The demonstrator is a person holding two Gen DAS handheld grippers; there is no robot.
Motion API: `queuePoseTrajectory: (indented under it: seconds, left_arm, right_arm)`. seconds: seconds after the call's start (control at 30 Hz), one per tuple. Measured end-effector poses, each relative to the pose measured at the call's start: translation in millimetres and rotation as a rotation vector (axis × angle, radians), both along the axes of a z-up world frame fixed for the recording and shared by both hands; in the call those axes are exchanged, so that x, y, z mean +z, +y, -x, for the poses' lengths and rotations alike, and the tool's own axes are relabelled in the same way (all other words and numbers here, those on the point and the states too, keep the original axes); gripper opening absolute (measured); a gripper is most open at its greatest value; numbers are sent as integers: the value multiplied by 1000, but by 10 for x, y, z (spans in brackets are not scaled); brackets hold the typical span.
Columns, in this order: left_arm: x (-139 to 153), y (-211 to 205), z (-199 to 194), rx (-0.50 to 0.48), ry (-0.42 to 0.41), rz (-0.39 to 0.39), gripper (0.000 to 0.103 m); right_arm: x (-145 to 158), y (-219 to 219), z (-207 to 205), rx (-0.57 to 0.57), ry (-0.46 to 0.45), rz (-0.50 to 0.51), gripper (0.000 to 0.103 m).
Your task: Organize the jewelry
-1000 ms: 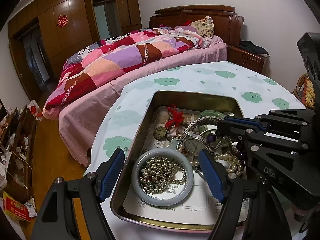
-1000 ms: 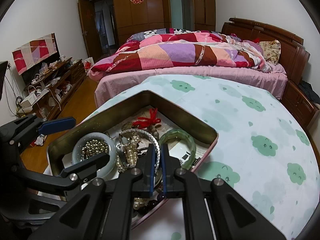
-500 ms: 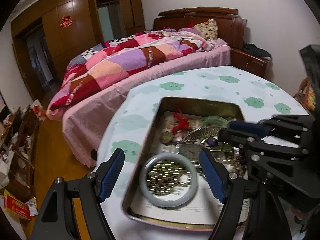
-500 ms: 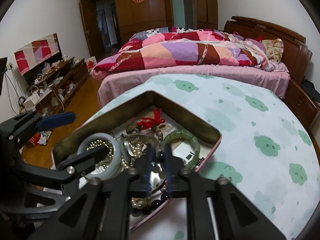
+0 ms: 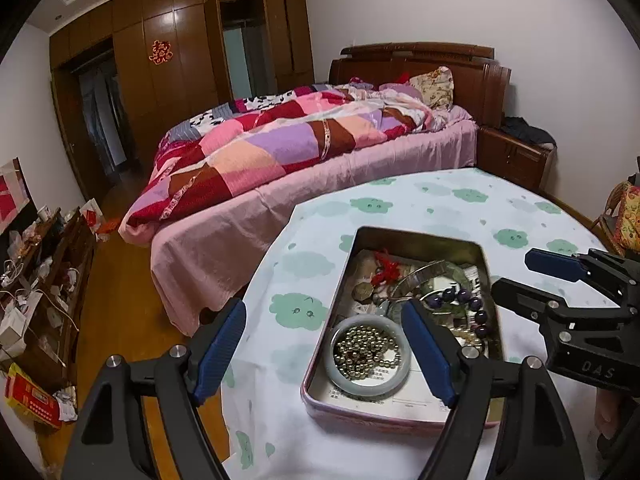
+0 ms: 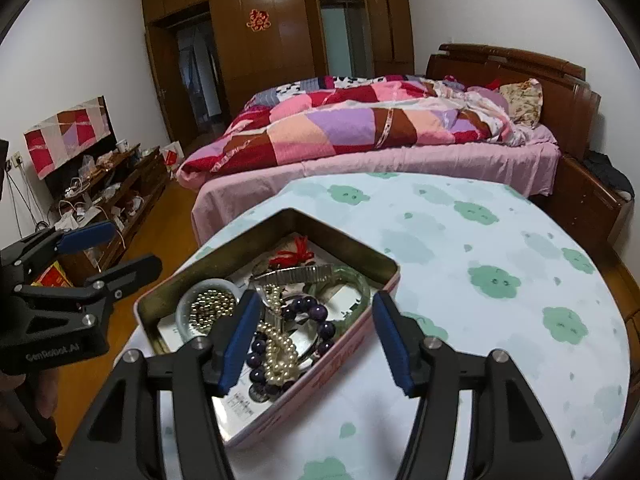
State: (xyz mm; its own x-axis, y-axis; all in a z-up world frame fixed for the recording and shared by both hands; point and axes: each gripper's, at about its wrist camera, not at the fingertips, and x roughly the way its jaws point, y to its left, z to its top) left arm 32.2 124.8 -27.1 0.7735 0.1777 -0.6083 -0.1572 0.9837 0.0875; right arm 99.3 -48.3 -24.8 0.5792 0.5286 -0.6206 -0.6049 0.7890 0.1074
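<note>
- Round surface [image 6: 500, 248] in cloud-print cloth carries a jewelry tin [image 6: 384, 268]; quilted bed [image 6: 360, 128] beyond.
- "GenRobot.AI" marks the left gripper [image 6: 110, 246], "DAS" the right gripper [image 5: 524, 274].
- Both fingers spread, empty.

Home bedroom (quilted bed [image 5: 304, 152], wooden wardrobe [image 6: 280, 40])

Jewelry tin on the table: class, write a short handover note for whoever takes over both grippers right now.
Left gripper: open, empty, above the near end of the tin.
Right gripper: open, empty, above the tin's near corner.
In the tin: pale bangle with the gold bead chain inside it, pearl strand, purple bead bracelet, green bangle, metal watch band, red tassel, all piled together.
Done: nothing sorted; the tablecloth holds only the tin.
Left: pick pieces out one at a time and lay them apart.
</note>
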Motion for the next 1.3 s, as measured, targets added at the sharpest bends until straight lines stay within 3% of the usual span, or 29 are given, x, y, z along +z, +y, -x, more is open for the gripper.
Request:
queuePoseTrajectory:
  seconds: [0.43,1.3]
  left_arm:
    - [190,-115,162,-40,-34,-10,80]
    - [184,-149,177,-42,-37,-9,81]
  right_arm:
    - [136,-103,144,-25,-43,-19,67]
    - [114,-165,162,-33,-44,-16,68]
